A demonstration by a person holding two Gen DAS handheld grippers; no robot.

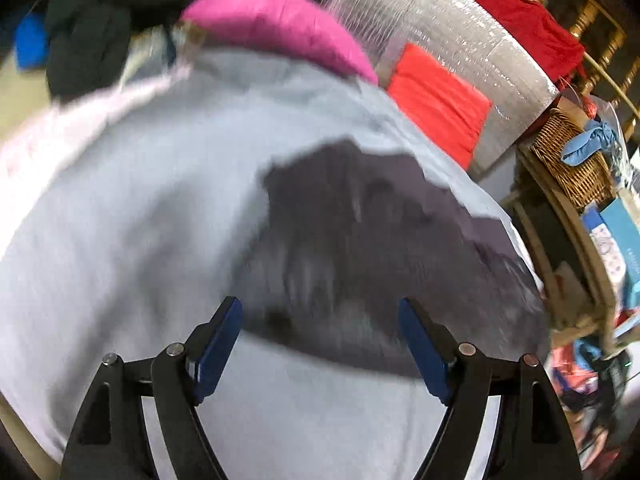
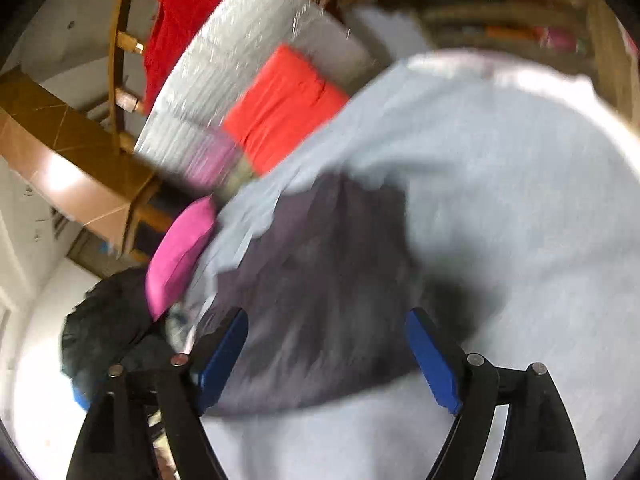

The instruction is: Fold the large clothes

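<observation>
A dark grey garment (image 1: 360,248) is seen lying in a heap on a pale blue sheet (image 1: 140,220), which serves here as the landmark. In the left wrist view, the left gripper (image 1: 320,316) is held just above the near edge of the garment, with its blue pads (image 1: 220,348) spread wide apart and nothing clamped between them; the cloth lies ahead of and below the fingertips. In the right wrist view, the right gripper (image 2: 326,324) is likewise seen with its blue pads (image 2: 434,364) standing apart, and the same dark grey garment (image 2: 320,280) lies beneath and ahead of them, unheld. Whether the pads brush the cloth cannot be told through the blur. At the far edge of the sheet a pink cushion (image 1: 276,24) is seen, and beyond the sheet a red folded cloth (image 1: 436,108) rests on a silver quilted surface (image 1: 460,40).
</observation>
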